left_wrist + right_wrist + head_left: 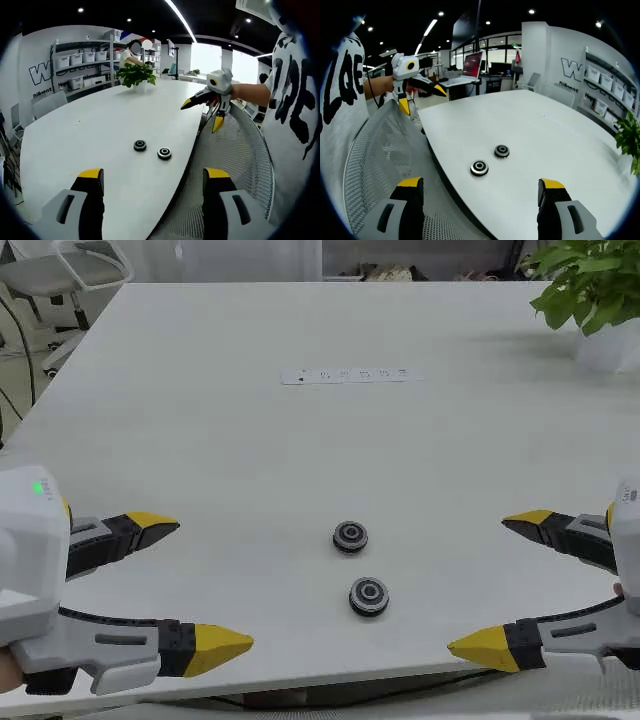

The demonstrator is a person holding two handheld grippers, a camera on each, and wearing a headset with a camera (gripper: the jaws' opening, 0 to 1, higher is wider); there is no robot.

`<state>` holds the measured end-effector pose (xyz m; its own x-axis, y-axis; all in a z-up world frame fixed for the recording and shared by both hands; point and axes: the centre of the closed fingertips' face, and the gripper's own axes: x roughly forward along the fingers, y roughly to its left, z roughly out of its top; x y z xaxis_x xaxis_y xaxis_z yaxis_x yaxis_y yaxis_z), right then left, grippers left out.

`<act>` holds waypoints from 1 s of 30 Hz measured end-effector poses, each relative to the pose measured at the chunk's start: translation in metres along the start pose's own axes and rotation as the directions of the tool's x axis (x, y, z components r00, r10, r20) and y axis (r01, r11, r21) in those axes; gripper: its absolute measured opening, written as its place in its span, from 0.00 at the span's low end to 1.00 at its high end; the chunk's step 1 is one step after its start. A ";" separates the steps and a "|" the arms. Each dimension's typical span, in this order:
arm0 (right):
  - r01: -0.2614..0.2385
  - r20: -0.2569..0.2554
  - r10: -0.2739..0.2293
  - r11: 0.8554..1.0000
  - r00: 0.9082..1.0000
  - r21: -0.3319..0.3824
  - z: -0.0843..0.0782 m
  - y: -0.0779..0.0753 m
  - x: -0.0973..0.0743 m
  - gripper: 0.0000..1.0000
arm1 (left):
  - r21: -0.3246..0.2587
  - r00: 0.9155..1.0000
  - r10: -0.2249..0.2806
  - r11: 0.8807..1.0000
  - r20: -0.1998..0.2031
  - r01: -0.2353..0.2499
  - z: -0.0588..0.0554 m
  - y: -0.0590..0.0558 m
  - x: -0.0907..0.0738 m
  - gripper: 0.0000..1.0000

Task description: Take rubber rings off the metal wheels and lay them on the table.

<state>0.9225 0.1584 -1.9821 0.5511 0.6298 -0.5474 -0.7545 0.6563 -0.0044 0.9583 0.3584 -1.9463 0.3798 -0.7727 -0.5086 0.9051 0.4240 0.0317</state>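
While the left claw (212, 583) and right claw (478, 583) hang spread wide and empty, both wheels wait between them on the counter (300, 440).

Jaws fully released, the claws face each other across the counter's near edge, likely squared up for a first grab. The near wheel (369, 596) and far wheel (350, 536) lie flat, close together but not touching, roughly midway between the claws and a little ahead of their tips. Each wears its dark rubber ring (354, 598), so none is off yet. One claw probably must pin a wheel while the other peels the ring.
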 end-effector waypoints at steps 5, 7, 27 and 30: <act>-0.009 0.004 0.009 1.000 1.000 -0.004 0.000 -0.001 0.000 0.95 | 0.007 1.000 -0.001 1.000 -0.006 0.002 0.002 -0.002 0.003 0.81; -0.012 0.013 0.012 1.000 1.000 0.003 0.001 -0.002 -0.002 0.95 | 0.011 1.000 -0.002 1.000 -0.007 0.002 0.004 -0.003 0.005 0.81; -0.023 0.047 0.021 0.999 0.999 0.037 0.000 -0.003 -0.004 0.94 | 0.030 1.000 -0.018 0.999 -0.005 0.018 0.011 -0.004 0.015 0.82; -0.020 0.050 0.018 0.999 0.999 0.039 0.000 -0.004 -0.004 0.94 | 0.037 1.000 -0.021 0.999 -0.010 0.021 0.011 -0.005 0.016 0.82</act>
<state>0.9233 0.1534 -1.9802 0.5546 0.6615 -0.5048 -0.7509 0.6593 0.0390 0.9620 0.3392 -1.9452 0.3591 -0.7767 -0.5175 0.9194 0.3897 0.0531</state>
